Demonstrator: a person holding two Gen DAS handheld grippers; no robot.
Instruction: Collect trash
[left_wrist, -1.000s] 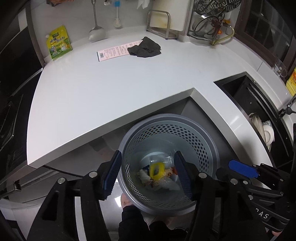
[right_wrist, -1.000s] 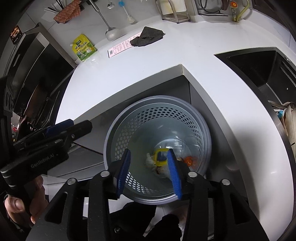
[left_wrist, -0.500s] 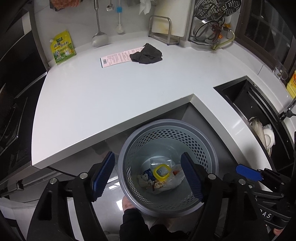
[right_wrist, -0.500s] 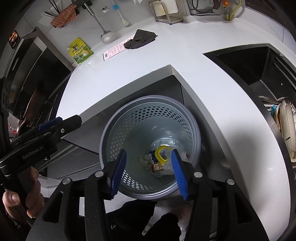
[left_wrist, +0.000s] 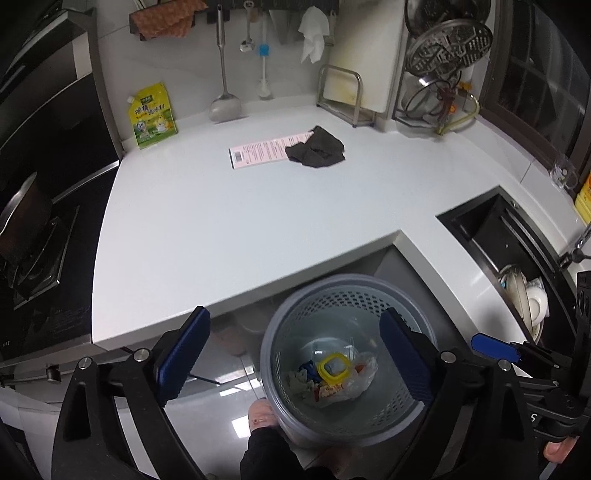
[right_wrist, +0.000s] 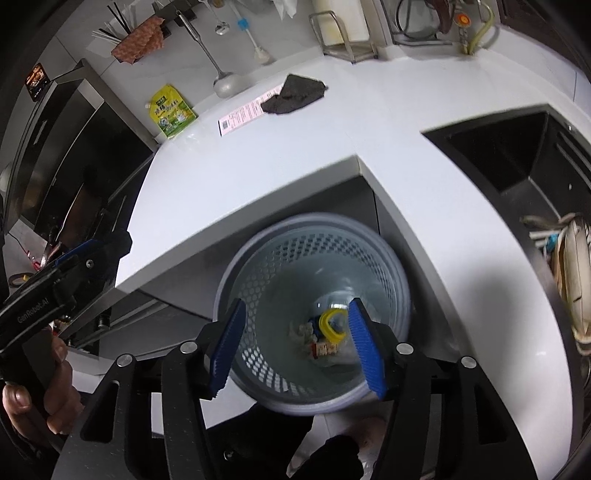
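A grey perforated waste bin (left_wrist: 284, 332) (right_wrist: 373, 251) stands on the floor below the inner corner of the white counter (left_wrist: 229, 229). At its bottom lies trash (left_wrist: 332, 373) (right_wrist: 325, 336): a yellow ring-shaped lid, blue and red scraps and a clear plastic bag. My left gripper (left_wrist: 295, 354) hangs above the bin; its jaws are opening and hold nothing. My right gripper (right_wrist: 297, 345) is also over the bin, jaws opening, nothing between its blue pads. On the counter lie a pink paper slip (left_wrist: 264, 150) (right_wrist: 245, 114) and a dark crumpled cloth (left_wrist: 316, 149) (right_wrist: 293, 94).
A yellow-green pouch (left_wrist: 151, 116) leans on the back wall beside a ladle (left_wrist: 223, 85). A stove with a pot (left_wrist: 22, 218) is at the left. A black sink (left_wrist: 517, 266) with dishes is at the right. A rack (left_wrist: 345, 96) stands at the back.
Both grippers' jaws have spread wider. The left gripper has risen, so more of the counter and back wall shows and the bin looks smaller and lower.
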